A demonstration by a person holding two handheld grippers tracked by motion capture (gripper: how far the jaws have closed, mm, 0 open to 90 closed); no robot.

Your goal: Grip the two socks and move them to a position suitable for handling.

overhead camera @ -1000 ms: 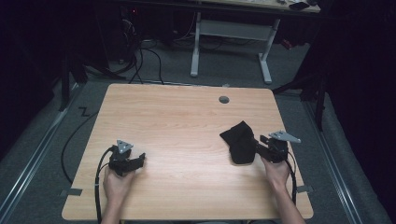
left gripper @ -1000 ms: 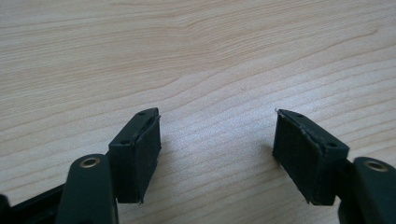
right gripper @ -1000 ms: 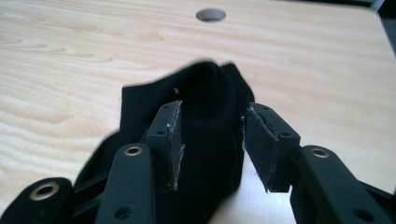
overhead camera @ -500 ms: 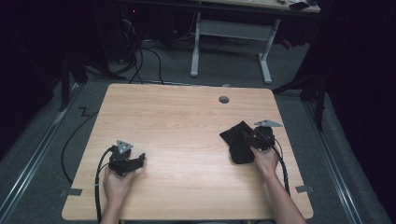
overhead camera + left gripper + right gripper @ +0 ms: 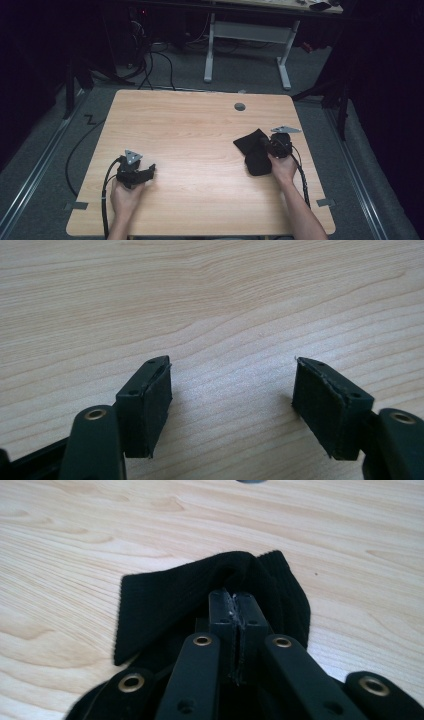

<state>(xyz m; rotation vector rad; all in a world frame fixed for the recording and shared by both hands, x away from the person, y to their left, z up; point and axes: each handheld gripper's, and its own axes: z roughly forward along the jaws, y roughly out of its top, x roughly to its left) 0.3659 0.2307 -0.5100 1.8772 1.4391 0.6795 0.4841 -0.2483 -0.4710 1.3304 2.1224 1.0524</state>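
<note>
A black ribbed sock [image 5: 254,152] lies crumpled on the right side of the wooden table [image 5: 190,130]. My right gripper [image 5: 265,143] reaches it from the right. Its jaws have just been closing and now stand together, pinching a raised fold of the sock [image 5: 165,600] at their tips [image 5: 233,600]. My left gripper [image 5: 149,171] rests at the front left of the table, far from the sock. It points right, and in the left gripper view [image 5: 232,390] its pads are wide apart over bare wood.
A round grey cable hole [image 5: 240,106] sits near the table's far edge, seen too as the hole [image 5: 252,481] in the right gripper view. Behind the table stand a white desk frame [image 5: 245,35] and floor cables [image 5: 150,60].
My right gripper moved left onto the sock and its jaws closed on a fold of it. The left gripper stayed put.
</note>
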